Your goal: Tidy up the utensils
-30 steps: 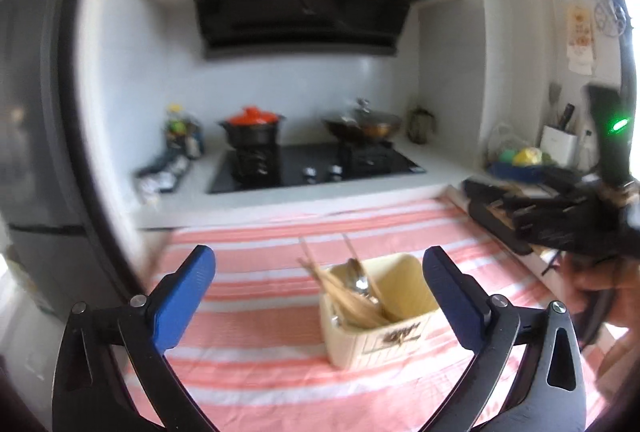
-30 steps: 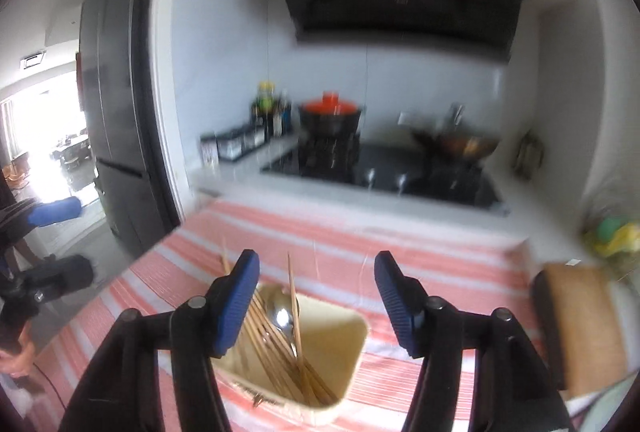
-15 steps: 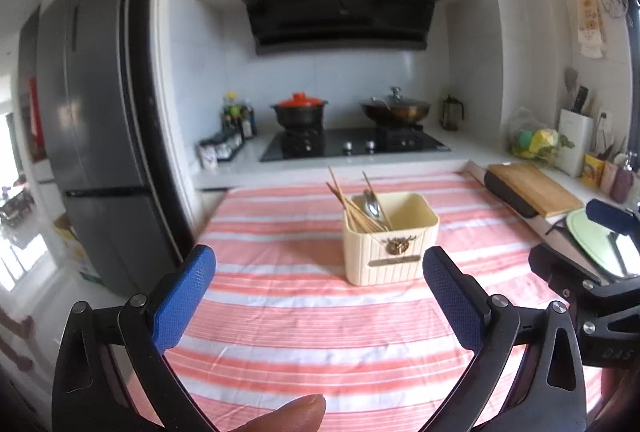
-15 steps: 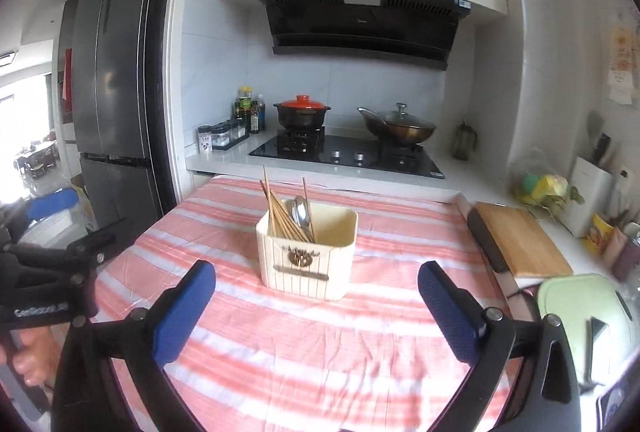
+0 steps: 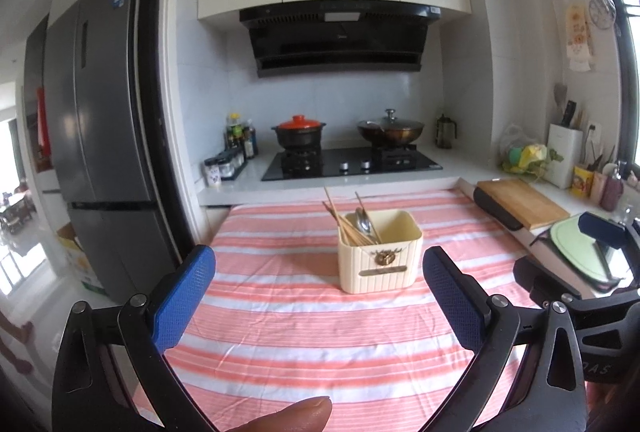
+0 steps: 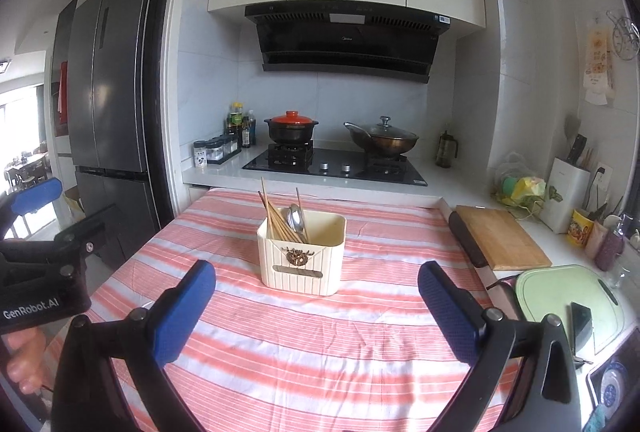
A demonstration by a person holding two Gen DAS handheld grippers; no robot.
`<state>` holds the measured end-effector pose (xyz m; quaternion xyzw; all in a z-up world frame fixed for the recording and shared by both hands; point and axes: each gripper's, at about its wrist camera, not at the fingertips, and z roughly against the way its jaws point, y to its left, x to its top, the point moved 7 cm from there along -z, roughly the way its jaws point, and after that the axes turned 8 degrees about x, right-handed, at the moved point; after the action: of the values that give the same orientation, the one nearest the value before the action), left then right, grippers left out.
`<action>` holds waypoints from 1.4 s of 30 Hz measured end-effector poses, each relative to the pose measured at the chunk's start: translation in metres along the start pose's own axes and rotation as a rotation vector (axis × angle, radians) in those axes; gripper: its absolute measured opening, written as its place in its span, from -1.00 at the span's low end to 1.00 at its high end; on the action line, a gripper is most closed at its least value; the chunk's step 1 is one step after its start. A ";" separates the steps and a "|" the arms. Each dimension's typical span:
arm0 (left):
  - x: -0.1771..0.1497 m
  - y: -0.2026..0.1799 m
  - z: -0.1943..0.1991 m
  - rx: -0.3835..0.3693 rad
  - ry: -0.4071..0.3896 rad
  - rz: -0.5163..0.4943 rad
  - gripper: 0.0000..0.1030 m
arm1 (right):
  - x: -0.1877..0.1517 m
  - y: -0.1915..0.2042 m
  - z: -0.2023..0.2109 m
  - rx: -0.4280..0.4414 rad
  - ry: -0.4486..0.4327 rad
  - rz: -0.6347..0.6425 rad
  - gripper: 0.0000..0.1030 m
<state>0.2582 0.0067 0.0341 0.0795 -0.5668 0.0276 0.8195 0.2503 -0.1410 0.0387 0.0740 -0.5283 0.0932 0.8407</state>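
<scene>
A table covered by a pink-and-white striped cloth is seen, its far edge butting the counter that carries the hob. Toward that far edge, roughly midway across, a cream utensil holder is stood upright. Wooden chopsticks and a metal spoon are leaned in its left half; the right half appears empty. The left gripper and right gripper are held spread wide and empty, well short of the holder. The chopsticks are judged light, stiff and slippery, best pinched near their upper ends.
</scene>
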 end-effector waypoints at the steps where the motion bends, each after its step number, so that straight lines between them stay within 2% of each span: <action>1: 0.000 -0.001 0.001 -0.005 0.002 0.003 1.00 | 0.000 0.000 0.003 -0.001 -0.003 0.001 1.00; 9: -0.004 -0.003 0.000 -0.018 0.046 0.030 1.00 | -0.002 0.005 0.011 -0.003 -0.002 0.010 1.00; 18: -0.006 0.012 0.000 0.025 0.083 0.064 1.00 | -0.001 0.013 0.014 0.012 0.015 0.020 1.00; 42: -0.008 0.014 0.009 0.031 0.085 0.023 1.00 | 0.007 0.020 0.031 0.018 0.009 -0.005 1.00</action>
<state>0.2453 0.0192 0.0313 0.0845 -0.5318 0.0492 0.8412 0.2216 -0.1280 0.0589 0.0823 -0.5236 0.0961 0.8425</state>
